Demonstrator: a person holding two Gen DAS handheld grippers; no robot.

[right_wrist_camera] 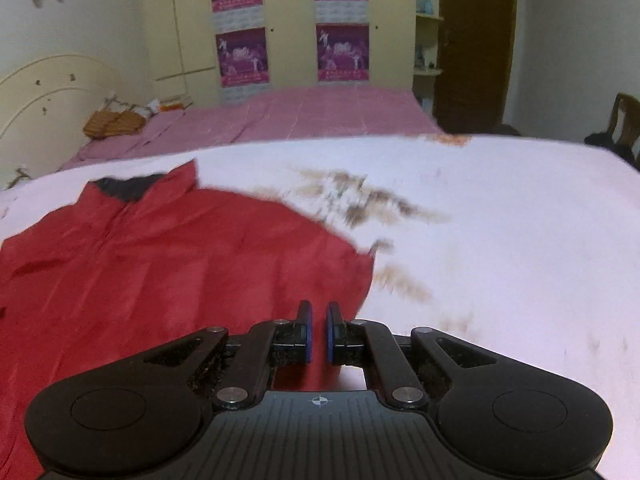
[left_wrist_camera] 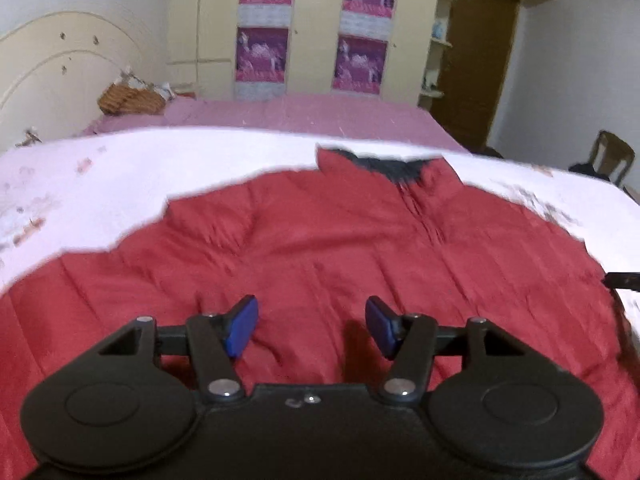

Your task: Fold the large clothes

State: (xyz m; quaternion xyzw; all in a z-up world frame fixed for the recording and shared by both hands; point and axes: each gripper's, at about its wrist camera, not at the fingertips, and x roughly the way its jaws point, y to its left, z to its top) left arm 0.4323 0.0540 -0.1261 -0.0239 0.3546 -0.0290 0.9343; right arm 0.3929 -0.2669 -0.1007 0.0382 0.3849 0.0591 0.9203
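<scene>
A white cloth [left_wrist_camera: 160,168] with faded brownish marks covered the work surface, and it filled most of both views. Behind it stood a bed with a pink sheet [right_wrist_camera: 320,116], a cream headboard [left_wrist_camera: 52,72] at its left end, and a cream wardrobe [right_wrist_camera: 288,24] with four purple posters on its doors. A brown door [left_wrist_camera: 480,60] and a wooden chair [right_wrist_camera: 626,120] were at the right side of the room.

The red jacket [left_wrist_camera: 320,248] lay flat on the white cloth, with its front side up. Its dark collar [left_wrist_camera: 384,164] pointed away from the cameras, toward the bed, and the closed front ran down from the collar. In the right wrist view the jacket took the left half of the cloth, and its right edge curved down to the gripper.

A woven basket [left_wrist_camera: 130,100] sat on the pink sheet near the headboard.

The left gripper [left_wrist_camera: 312,326] was above the lower middle of the jacket, and its blue pads [left_wrist_camera: 242,326] were spread wide apart with nothing between them. The right gripper [right_wrist_camera: 319,332] was at the lower right edge of the jacket. Its blue pads were drawn nearly together, with only a thin gap, and I could not tell if any fabric was pinched in that gap.
</scene>
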